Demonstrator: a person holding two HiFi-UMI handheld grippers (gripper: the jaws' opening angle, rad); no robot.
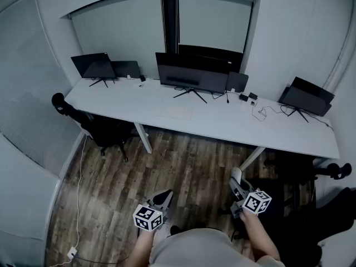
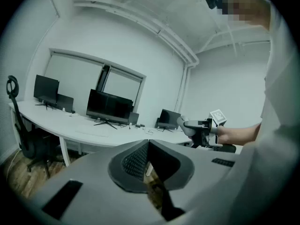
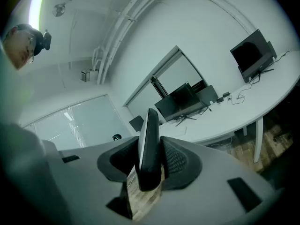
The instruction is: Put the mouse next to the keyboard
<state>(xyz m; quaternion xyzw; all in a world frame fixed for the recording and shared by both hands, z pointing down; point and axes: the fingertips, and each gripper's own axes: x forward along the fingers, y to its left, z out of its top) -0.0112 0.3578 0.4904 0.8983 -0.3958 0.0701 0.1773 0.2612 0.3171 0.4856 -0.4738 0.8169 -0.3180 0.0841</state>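
Office room, looking down on wood floor [image 1: 183, 171] and long white desk [image 1: 278, 132]. Clenching right gripper [image 3: 150, 165] on mouse [image 3: 149, 144], gripping it on edge, upright between both pads, top poking above jaws. Holding left gripper [image 2: 147, 149] clenched too, jaws meeting, nothing between them. Showing same from head view: right gripper [image 1: 238, 189] with pale mouse [image 1: 236, 176] at its tip, left gripper [image 1: 162, 198] off to its left, both hovering over floor, pointing toward desk, well short of its edge. Carrying marker cube [image 1: 257, 202] on each gripper. Catching right gripper in left gripper view as well, off to right side, hand behind it. Lying well apart from mouse: keyboard [image 1: 177, 113], white, flat on desk, just in front of centre monitor [image 1: 192, 74]. Flanking that: smaller monitor [image 1: 93, 65] at desk's left end, another at right end, loose cables [image 1: 261, 111] between centre and right. Sitting tucked under desk's left part: black office chair [image 1: 105, 129]. Mouse not yet on desk.
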